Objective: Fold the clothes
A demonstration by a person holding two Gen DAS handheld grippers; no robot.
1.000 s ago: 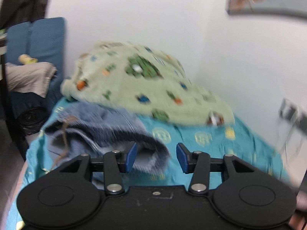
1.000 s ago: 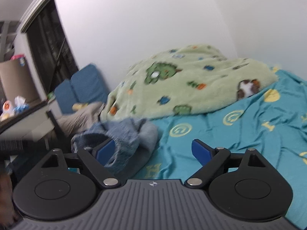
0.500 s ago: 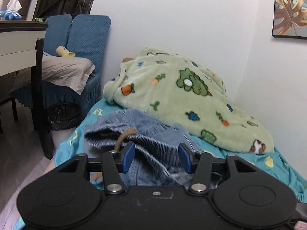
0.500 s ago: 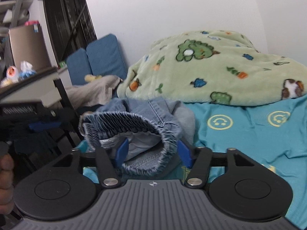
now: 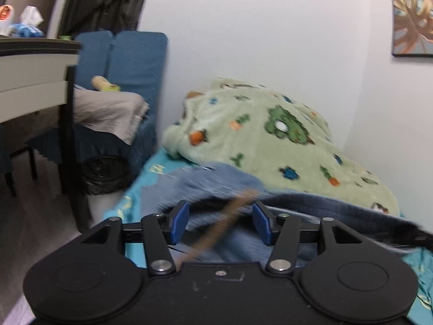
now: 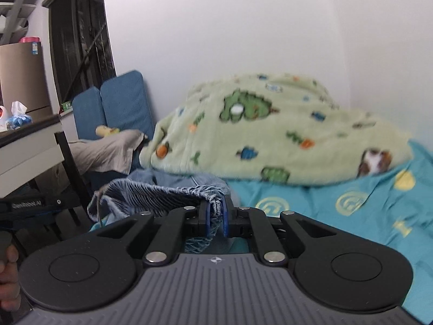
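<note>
Clearly the right gripper [image 6: 215,215] is pinching the denim shorts' [image 6: 162,192] elastic waistband just ahead of itself, low over the teal sheet [image 6: 351,211]. Gripping evenly should be keeping that hem taut. Meanwhile the left gripper [image 5: 220,223] is hovering level, fingers spread, shorts [image 5: 216,181] bunched between and beyond them.

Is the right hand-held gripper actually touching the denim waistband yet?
Touching. The right wrist view shows the right hand-held gripper with its blue fingers pinched shut on the gathered elastic edge of the denim waistband, fabric bunched between them.
</note>
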